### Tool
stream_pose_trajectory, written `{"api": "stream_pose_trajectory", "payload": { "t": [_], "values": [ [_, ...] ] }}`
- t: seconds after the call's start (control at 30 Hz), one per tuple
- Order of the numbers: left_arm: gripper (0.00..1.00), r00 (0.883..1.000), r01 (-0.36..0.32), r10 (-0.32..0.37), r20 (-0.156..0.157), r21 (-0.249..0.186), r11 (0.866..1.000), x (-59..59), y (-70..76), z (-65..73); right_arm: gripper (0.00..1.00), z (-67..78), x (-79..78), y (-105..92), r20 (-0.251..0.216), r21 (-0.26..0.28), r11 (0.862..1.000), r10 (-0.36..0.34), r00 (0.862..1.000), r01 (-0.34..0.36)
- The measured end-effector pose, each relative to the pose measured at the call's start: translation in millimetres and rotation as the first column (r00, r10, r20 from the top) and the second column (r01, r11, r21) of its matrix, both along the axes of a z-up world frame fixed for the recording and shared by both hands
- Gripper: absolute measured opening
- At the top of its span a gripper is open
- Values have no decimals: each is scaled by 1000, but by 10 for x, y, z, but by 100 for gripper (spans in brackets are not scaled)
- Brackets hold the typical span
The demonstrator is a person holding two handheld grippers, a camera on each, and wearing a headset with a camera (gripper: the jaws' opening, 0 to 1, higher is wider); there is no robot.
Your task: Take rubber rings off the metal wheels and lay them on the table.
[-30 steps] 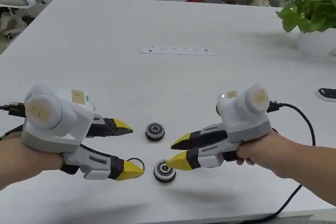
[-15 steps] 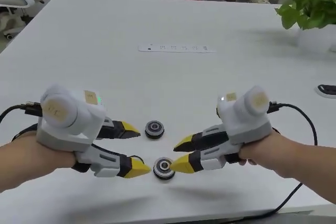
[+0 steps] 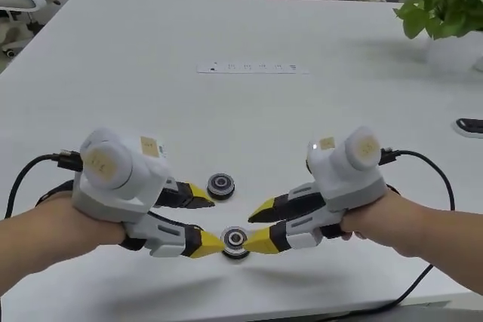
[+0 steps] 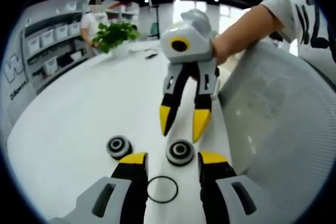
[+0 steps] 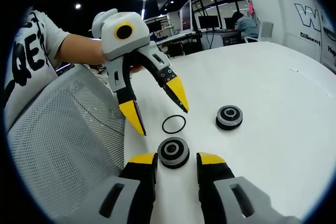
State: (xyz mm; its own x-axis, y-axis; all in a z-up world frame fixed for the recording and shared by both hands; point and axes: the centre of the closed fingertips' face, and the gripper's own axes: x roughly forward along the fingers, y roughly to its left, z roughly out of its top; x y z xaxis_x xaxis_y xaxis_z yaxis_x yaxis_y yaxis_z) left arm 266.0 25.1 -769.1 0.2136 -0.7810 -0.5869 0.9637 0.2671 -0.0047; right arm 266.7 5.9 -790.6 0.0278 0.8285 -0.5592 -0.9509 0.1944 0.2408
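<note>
Partly, the near wheel (image 3: 235,239) is covered in the head view. Yellow lower jaw tips reach it from both sides, and contact cannot be judged there. Whether this wheel, or the far wheel (image 3: 220,185), carries a rubber ring around its dark rim is too small to tell.

The loose rubber ring (image 4: 162,177) lies flat on the table (image 3: 226,126) just beside the near wheel, on the left gripper's side and apart from it. In the head view that spot is covered by the left gripper (image 3: 215,222).

The left gripper's jaws are spread wide and grip nothing. In the left gripper view the ring lies between them and the near wheel sits just past their tips. The right gripper (image 3: 248,231) faces it from the other side of the near wheel, jaws likewise parted and empty. In the right gripper view the near wheel sits in the gap between its yellow tips.

The far wheel stands just beyond the near wheel, away from the person, separate from it and close to the left gripper's upper jaw tip.
</note>
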Motion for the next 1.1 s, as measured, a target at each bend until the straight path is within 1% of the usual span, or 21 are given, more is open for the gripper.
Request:
{"api": "stream_pose_trajectory", "payload": {
  "t": [0.2,0.43,0.5,0.53,0.77,0.93,1.1],
  "values": [
    [35,1000,19,-19,-11,7,1000,-18,-45,-47,27,-23,2,-3,-1,-3,1000,1,1000,-1],
    [31,999,31,-30,-18,13,999,-10,-85,-86,27,-38,9,-6,-1,-5,1000,4,1000,-4],
    [31,999,34,-34,-17,12,999,-11,-104,-95,27,-39,14,-7,-1,-4,1000,2,1000,-2],
    [31,999,38,-38,-24,12,999,-17,-117,-109,27,-41,16,-8,-3,-3,1000,1,1000,-1],
    [28,998,52,-51,-37,23,998,-54,-156,-178,27,-61,5,-7,-5,-6,1000,4,1000,-4],
    [23,998,58,-57,-40,27,998,-62,-175,-196,27,-73,-1,-7,-8,-8,1000,6,1000,-6],
    [17,997,58,-57,-50,29,998,-77,-185,-217,27,-80,-4,-5,-9,-9,1000,7,1000,-7]
  ]
}}
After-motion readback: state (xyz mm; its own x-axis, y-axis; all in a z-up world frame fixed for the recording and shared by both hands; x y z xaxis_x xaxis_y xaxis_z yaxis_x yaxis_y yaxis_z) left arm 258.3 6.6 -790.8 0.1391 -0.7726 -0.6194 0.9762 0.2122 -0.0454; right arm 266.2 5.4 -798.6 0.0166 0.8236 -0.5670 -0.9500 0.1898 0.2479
